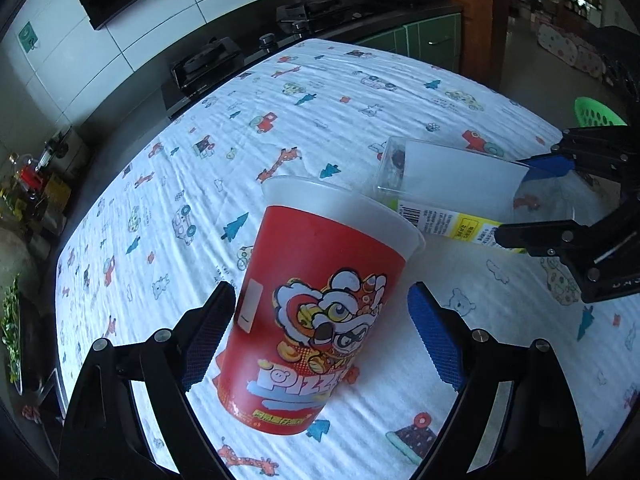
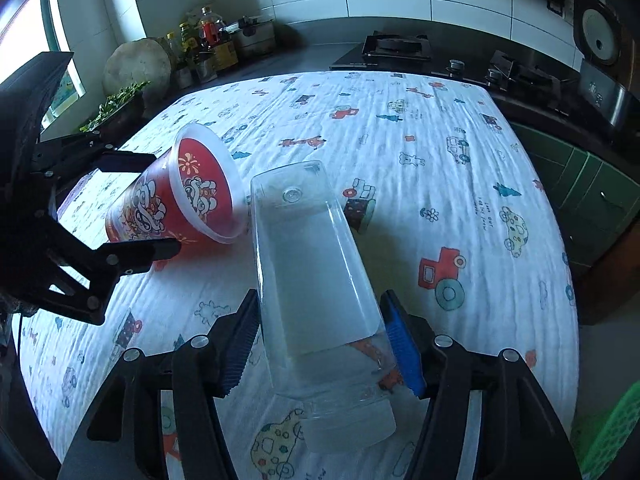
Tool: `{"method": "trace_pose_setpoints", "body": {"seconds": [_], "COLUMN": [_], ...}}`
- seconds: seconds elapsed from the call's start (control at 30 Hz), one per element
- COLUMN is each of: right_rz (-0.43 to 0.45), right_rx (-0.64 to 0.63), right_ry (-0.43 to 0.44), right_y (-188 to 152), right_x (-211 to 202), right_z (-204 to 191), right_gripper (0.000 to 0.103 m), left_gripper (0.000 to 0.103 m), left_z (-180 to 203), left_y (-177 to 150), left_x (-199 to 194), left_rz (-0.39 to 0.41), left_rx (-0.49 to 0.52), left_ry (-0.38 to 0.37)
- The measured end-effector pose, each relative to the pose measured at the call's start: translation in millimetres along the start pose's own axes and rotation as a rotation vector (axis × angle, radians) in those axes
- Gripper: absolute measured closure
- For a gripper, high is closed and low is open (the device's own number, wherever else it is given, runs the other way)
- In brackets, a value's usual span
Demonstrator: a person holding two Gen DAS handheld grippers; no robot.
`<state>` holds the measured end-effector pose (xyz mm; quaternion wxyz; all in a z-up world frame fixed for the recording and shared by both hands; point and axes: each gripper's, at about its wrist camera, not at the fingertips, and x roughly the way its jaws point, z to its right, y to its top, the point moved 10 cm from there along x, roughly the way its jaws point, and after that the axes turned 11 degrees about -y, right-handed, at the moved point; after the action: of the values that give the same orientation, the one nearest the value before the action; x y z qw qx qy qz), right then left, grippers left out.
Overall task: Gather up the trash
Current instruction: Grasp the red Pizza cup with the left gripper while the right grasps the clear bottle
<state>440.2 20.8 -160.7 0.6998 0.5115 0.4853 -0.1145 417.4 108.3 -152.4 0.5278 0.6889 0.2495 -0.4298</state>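
Note:
A red paper cup with a lion print and a white rim (image 1: 316, 312) lies on its side on the patterned tablecloth (image 1: 360, 92), mouth pointing away. My left gripper (image 1: 320, 332) straddles the cup, jaws wide and not touching it. The cup also shows in the right wrist view (image 2: 180, 200) with the left gripper (image 2: 132, 204) around it. A clear plastic bottle with a white label (image 2: 316, 280) lies on its side between the jaws of my right gripper (image 2: 320, 344), which press on its sides. The bottle shows in the left wrist view (image 1: 448, 180) with the right gripper (image 1: 532, 200).
A green plastic basket (image 1: 596, 112) stands past the table's right edge; it also shows in the right wrist view (image 2: 612, 432). A dark counter with a gas stove (image 2: 400, 50), bottles (image 2: 204, 36) and a cooker (image 2: 604, 92) runs behind the table.

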Motion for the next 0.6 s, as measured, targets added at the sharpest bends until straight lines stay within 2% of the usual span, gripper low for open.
{"method": "trace_pose_setpoints", "body": {"seconds": [0.13, 0.3, 0.43, 0.6], "right_rz": [0.004, 0.018, 0.028, 0.041], "right_rx": [0.024, 0.038, 0.057, 0.069], "right_ry": [-0.004, -0.039, -0.053, -0.066], "right_y": [-9, -22, -34, -48], "right_x": [-9, -25, -41, -62], "right_z": [4, 8, 10, 11], "right_gripper": [0.045, 0.045, 0.046, 0.046], "left_gripper": [0.022, 0.025, 0.031, 0.032], "left_z": [6, 10, 8, 10], "left_y": [2, 0, 0, -4], "left_x": [-1, -2, -6, -8], "left_rz": [0.019, 0.015, 0.023, 0.015], "left_rx": [-0.003, 0.025, -0.024, -0.029], "left_ry": [0.006, 0.064, 0.052, 0.063]}}
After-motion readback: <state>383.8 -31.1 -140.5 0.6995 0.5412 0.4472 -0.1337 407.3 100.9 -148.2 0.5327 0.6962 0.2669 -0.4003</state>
